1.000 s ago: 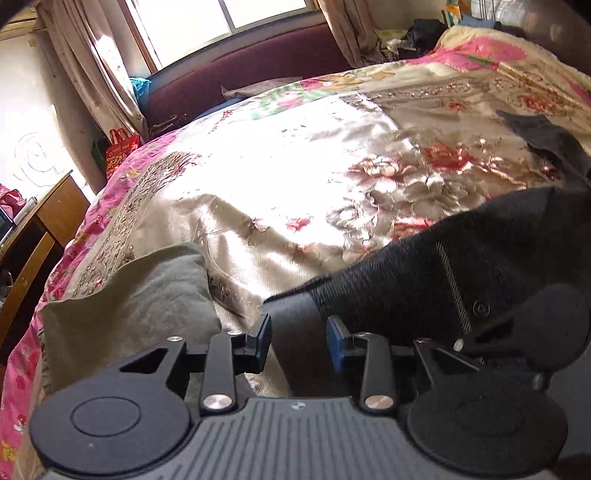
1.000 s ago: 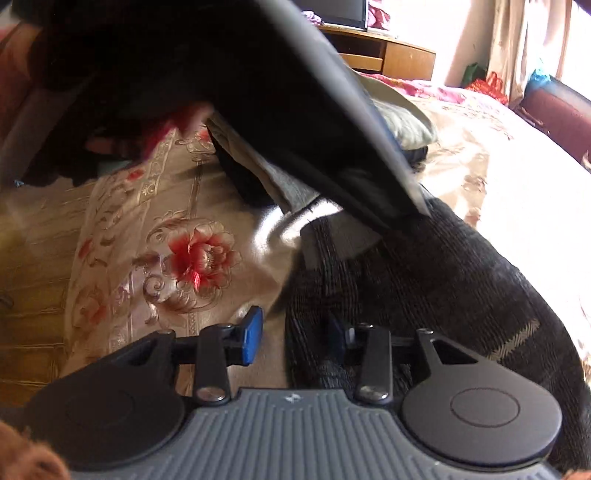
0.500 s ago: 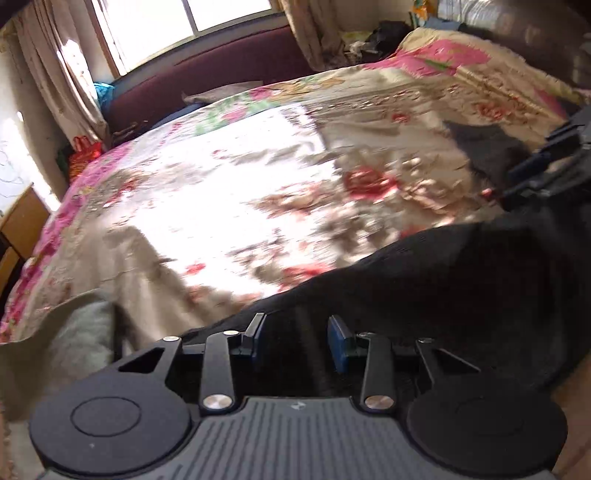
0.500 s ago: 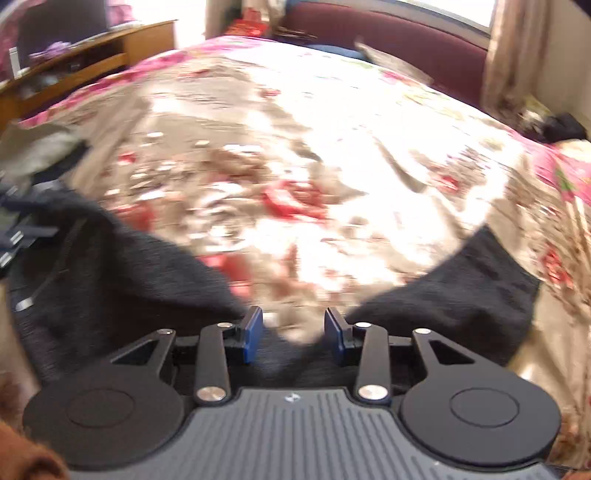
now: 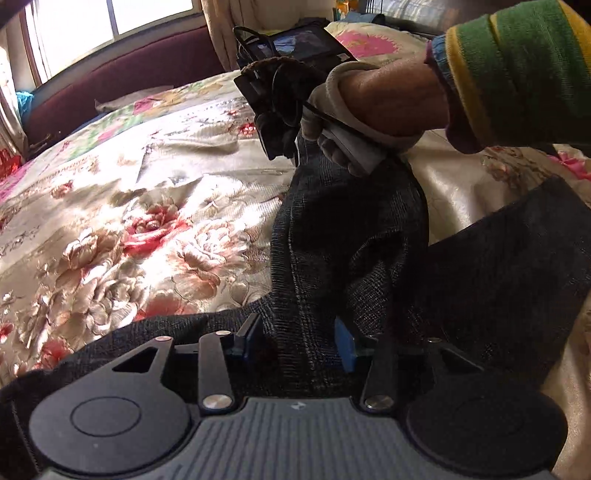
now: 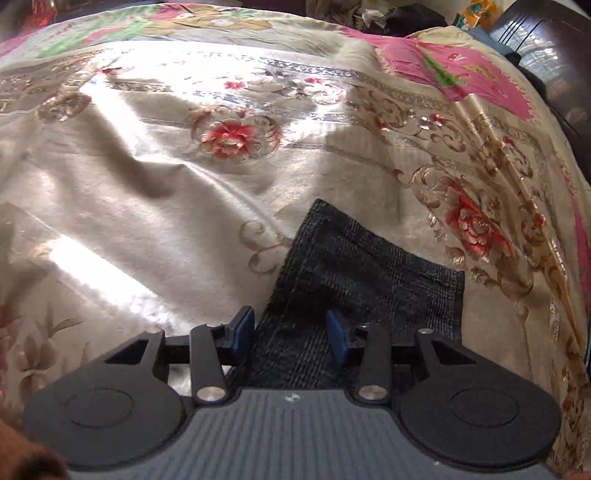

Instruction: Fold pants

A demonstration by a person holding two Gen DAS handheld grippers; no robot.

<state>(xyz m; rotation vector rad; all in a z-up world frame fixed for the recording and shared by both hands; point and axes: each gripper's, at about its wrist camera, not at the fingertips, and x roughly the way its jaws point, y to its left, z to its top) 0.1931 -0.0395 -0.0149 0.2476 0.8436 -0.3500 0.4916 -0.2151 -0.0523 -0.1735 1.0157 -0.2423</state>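
Dark grey woven pants (image 5: pixel 369 251) lie on a floral bedspread (image 5: pixel 129 206). In the left wrist view, my left gripper (image 5: pixel 299 341) stands open with a fold of pants fabric between its blue pads. Ahead of it the person's right hand (image 5: pixel 369 107) holds the other gripper over a pant leg. In the right wrist view, my right gripper (image 6: pixel 291 334) is open with the hem end of a pant leg (image 6: pixel 369 269) lying between its fingers on the bedspread (image 6: pixel 184 206).
A maroon headboard or sofa back (image 5: pixel 122 85) and a bright window (image 5: pixel 110 22) lie beyond the bed. The person's green and yellow sleeve (image 5: pixel 524 66) fills the upper right. Dark furniture (image 6: pixel 554 55) stands at the bed's far right.
Both grippers have swung over the bed. The right one now sits at the leg hem. The left one now sits over bunched pants fabric, facing the right hand.
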